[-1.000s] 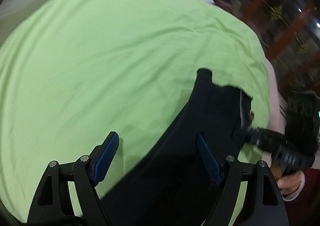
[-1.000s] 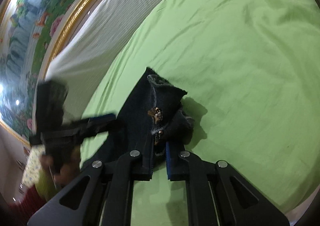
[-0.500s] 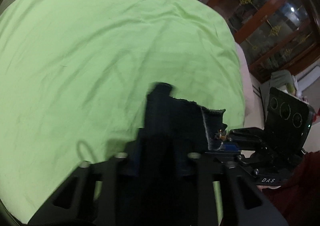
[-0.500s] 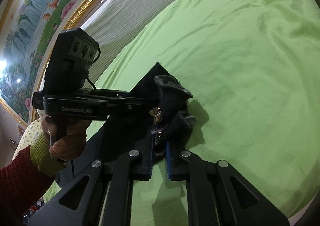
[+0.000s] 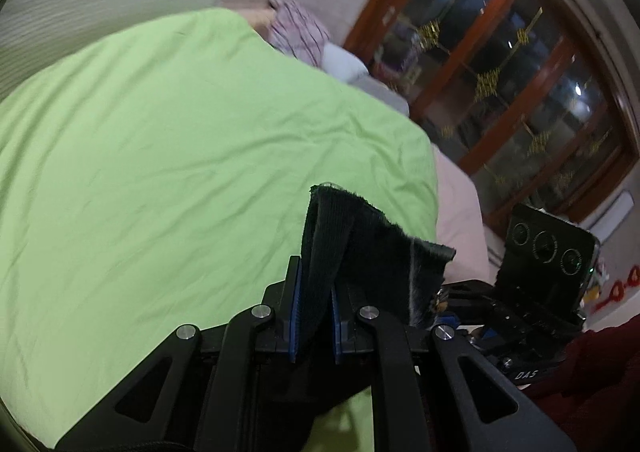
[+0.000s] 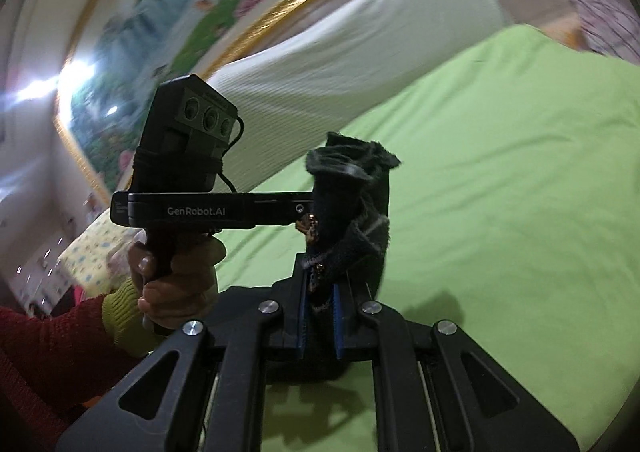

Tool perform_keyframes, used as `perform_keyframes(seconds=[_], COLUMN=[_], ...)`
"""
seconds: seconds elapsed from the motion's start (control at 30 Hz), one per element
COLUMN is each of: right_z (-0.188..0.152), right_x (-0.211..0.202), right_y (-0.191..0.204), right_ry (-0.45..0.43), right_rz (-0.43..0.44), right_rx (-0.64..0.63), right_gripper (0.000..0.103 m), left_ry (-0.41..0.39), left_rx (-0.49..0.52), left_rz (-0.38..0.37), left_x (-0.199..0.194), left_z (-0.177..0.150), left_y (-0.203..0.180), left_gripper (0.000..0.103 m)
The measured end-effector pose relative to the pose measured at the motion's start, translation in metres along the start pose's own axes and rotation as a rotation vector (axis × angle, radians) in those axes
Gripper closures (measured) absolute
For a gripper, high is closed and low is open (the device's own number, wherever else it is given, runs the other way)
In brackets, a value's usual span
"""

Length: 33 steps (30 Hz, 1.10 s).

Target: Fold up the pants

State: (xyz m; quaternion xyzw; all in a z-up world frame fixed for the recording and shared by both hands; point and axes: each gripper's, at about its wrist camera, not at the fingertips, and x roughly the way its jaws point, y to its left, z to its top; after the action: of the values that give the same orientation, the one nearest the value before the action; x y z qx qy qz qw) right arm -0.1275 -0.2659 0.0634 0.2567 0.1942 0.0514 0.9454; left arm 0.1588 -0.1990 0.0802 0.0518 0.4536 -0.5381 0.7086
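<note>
The dark pants [image 5: 360,244] hang lifted above the green bed sheet [image 5: 180,152], held by the waistband at two spots. In the left wrist view my left gripper [image 5: 316,276] has a fold of the dark fabric between its blue pads, and its jaws are closing on it. The right gripper [image 5: 452,316] grips the waistband just to the right. In the right wrist view my right gripper [image 6: 320,288] is shut on the pants [image 6: 352,188] near their metal button. The left gripper [image 6: 302,208], held by a hand [image 6: 176,276], reaches in from the left.
The green sheet [image 6: 500,172] covers the bed below both grippers. A white padded headboard [image 6: 340,64] and a gold-framed painting [image 6: 180,12] stand behind it. A striped cloth [image 5: 298,28] lies at the far corner, and a wooden glass-fronted cabinet [image 5: 500,72] stands beyond the bed.
The left gripper went from wide open over the pants to closed on the waistband. Both grippers have lifted, raising the pants off the sheet, and both views tilted up.
</note>
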Motion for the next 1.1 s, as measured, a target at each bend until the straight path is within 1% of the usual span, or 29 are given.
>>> perform_keyframes(seconds=[0.07, 0.13, 0.27, 0.4, 0.57, 0.6, 0.7, 0.77, 0.87, 1.0, 1.07, 1.1], right_z=[-0.001, -0.002, -0.011, -0.025, -0.041, -0.044, -0.053, -0.058, -0.057, -0.057, -0.058, -0.058], right_x=[0.008, 0.023, 0.044, 0.067, 0.095, 0.099, 0.112, 0.118, 0.125, 0.132, 0.132, 0.133], right_y=[0.011, 0.024, 0.035, 0.042, 0.051, 0.054, 0.059, 0.061, 0.062, 0.063, 0.063, 0.064], right_ry=[0.021, 0.054, 0.110, 0.181, 0.268, 0.279, 0.317, 0.338, 0.364, 0.399, 0.409, 0.414], right_rz=[0.022, 0.051, 0.087, 0.113, 0.114, 0.105, 0.082, 0.072, 0.065, 0.047, 0.045, 0.048], right_rx=[-0.038, -0.075, -0.108, -0.127, -0.168, -0.179, -0.215, -0.219, -0.204, -0.199, -0.205, -0.207], right_gripper=[0.092, 0.092, 0.092, 0.092, 0.092, 0.092, 0.092, 0.092, 0.089, 0.088, 0.086, 0.082], left_ry=[-0.033, -0.053, -0.084, -0.104, -0.105, -0.103, -0.094, -0.088, -0.081, -0.069, -0.067, -0.069], left_rx=[-0.021, -0.057, -0.119, -0.207, -0.315, -0.336, -0.389, -0.412, -0.440, -0.471, -0.499, -0.519], left_rz=[0.021, 0.026, 0.053, 0.074, 0.105, 0.104, 0.114, 0.121, 0.132, 0.171, 0.186, 0.193], left_x=[-0.018, -0.036, -0.050, -0.062, -0.062, -0.062, -0.059, -0.056, -0.050, -0.045, -0.046, -0.046], left_z=[-0.011, -0.022, -0.044, -0.075, -0.111, -0.117, -0.133, -0.141, -0.147, -0.155, -0.161, -0.164], left_y=[0.001, 0.008, 0.021, 0.041, 0.062, 0.067, 0.078, 0.083, 0.088, 0.091, 0.094, 0.094], left_gripper=[0.092, 0.092, 0.092, 0.092, 0.094, 0.096, 0.096, 0.095, 0.095, 0.092, 0.090, 0.087])
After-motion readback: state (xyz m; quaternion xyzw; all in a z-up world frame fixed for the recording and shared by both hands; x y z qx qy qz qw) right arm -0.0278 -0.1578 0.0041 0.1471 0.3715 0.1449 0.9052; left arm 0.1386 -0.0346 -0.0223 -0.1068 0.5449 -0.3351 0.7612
